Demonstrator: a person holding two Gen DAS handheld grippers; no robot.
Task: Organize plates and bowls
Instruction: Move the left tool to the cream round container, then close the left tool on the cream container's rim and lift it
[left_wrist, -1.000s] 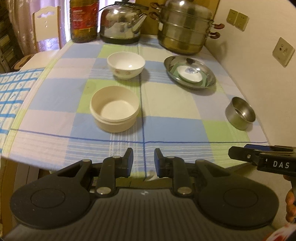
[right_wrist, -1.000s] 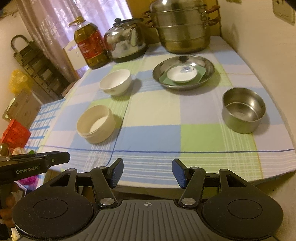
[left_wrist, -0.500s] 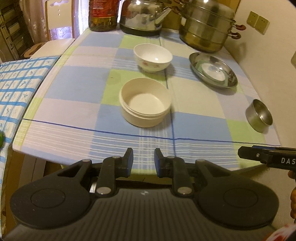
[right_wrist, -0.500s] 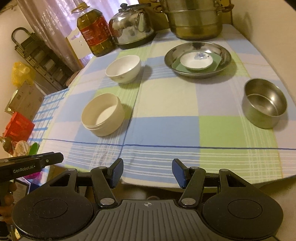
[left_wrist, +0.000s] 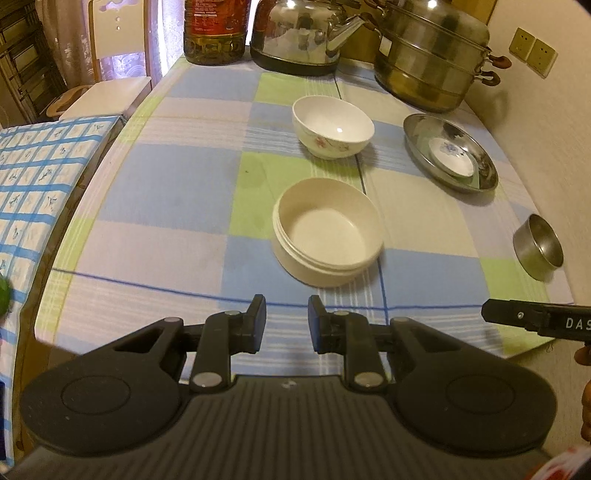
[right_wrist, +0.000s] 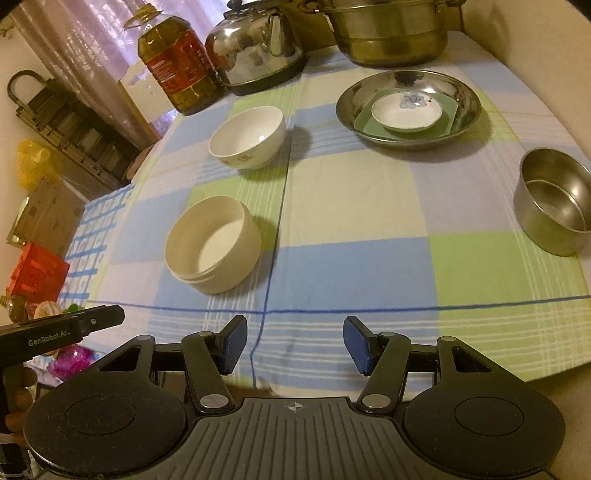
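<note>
1. I see a soft checked tablecloth (right_wrist: 354, 206), matt woven fabric.
2. Far right, my steel plate (right_wrist: 465, 92) gleams mirror-bright.
3. Near left, the cream plastic bowl (right_wrist: 212, 245) looks matt; the white porcelain bowl (right_wrist: 247, 136) glossy.

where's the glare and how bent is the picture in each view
Left wrist view: glare on the shiny steel kettle; the checked tablecloth's edges bow strongly. Right wrist view: a highlight inside the white floral ceramic bowl; the same fisheye bending, with soft corners.

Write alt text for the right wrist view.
An open, empty right gripper hovers at the near edge of a checked tablecloth holding a cream bowl, a white bowl, a steel bowl and a steel plate with a small saucer.
</note>
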